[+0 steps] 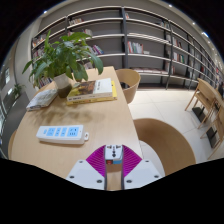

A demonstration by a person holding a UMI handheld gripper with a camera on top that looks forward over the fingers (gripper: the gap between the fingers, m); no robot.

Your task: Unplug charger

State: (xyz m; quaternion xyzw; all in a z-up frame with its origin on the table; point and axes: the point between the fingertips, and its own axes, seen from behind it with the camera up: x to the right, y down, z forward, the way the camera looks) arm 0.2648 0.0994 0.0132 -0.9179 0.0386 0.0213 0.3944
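Gripper (114, 160), bottom centre, clamps a small white charger (115, 153): rigid, light, smooth, best pinched on its flat sides, right of the strip (61, 132).

Pale wood, green leaves, magenta on the fingers

The fingers (114, 168) are white with magenta pads (97, 160), and between them stands a small white charger (114, 153) marked with a little dark print. Just ahead and left lies a white power strip (62, 132) with pale blue sockets on the light tan table (105, 120). Beyond it sit a yellow-covered book (92, 91), a grey-white magazine (43, 97) and a green-leaved potted plant (62, 55). Further off stand grey bookshelves (140, 40) with many-coloured spines.
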